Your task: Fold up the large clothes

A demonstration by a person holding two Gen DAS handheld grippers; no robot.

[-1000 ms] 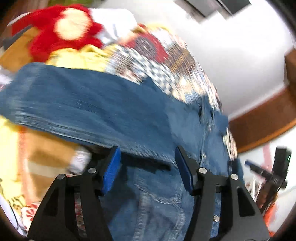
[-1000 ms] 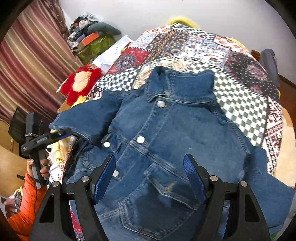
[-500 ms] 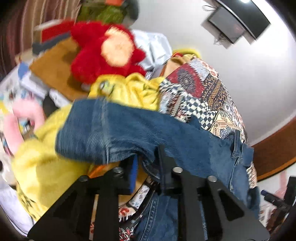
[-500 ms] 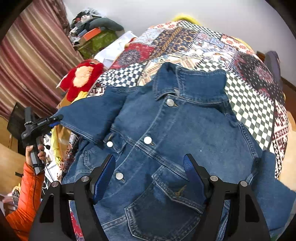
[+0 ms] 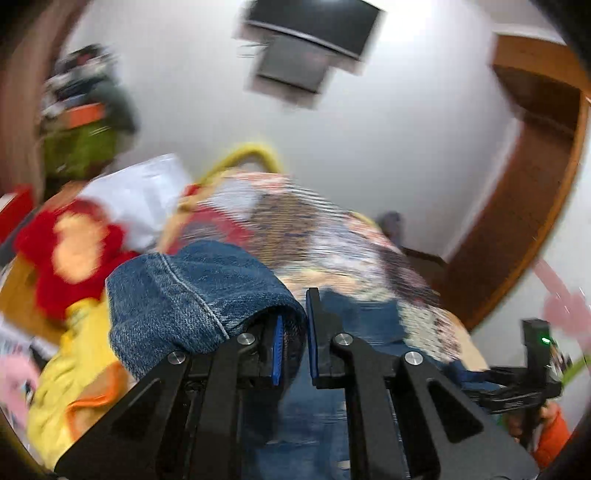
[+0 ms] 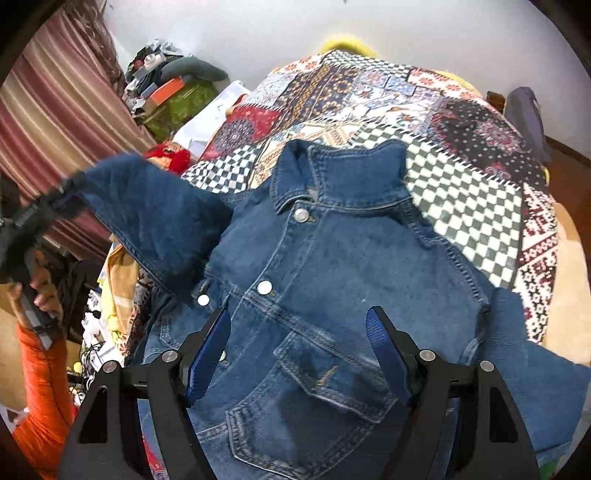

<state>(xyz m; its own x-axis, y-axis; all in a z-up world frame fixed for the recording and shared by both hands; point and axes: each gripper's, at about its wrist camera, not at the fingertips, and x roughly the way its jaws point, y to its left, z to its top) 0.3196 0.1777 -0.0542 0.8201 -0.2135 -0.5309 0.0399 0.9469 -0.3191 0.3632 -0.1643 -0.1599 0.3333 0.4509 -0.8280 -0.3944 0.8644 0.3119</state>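
Patchwork quilt (image 6: 461, 155) under stiff denim jacket (image 6: 332, 288)

Bare quilt (image 6: 476, 206) is left open beyond the jacket (image 6: 332, 280) collar. The bed's left edge is crowded by a red plush toy (image 5: 70, 258) and yellow cloth (image 5: 77, 354).

White wall (image 6: 258, 33) behind the bed. Patchwork bedspread (image 6: 472, 192) covers the bed, checkered and floral panels. Striped curtain (image 6: 48, 110) in maroon and cream on the left. Cluttered pile (image 6: 166, 85) in the corner: green box, orange item, dark bundle. Red plush toy (image 5: 74, 258) beside the bed. Dark screen (image 5: 310, 33) mounted high on the wall, blurred. Brown wooden door frame (image 5: 532, 206) to the right.
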